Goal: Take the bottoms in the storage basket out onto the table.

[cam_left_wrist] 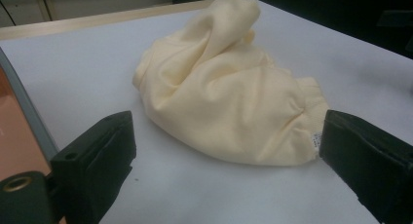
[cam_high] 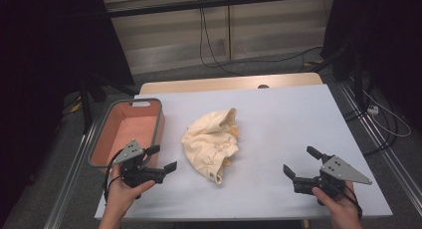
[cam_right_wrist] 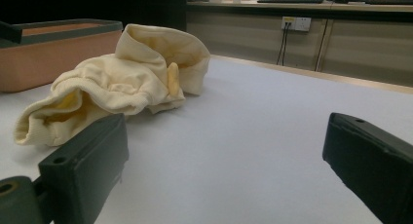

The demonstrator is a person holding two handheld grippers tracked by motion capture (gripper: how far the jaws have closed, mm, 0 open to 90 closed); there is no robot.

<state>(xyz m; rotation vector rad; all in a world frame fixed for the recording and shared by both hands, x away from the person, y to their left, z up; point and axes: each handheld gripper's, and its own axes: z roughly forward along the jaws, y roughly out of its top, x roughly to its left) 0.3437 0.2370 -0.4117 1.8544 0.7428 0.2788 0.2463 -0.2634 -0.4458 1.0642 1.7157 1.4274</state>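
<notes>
I'm looking at a cream garment of soft, matt knit cloth, fleecy and crumpled, with ribbed cuffs showing in the left gripper view. At its nine o'clock the basket is showing smooth plastic, a dull grey rim around salmon walls with a faint sheen. The table is wearing a pale, matt, smooth covering, and bare light wood is peeking out at twelve o'clock. My left gripper and right gripper are showing matt black jaws, slightly grainy, under flat grey metal-looking plates.
</notes>
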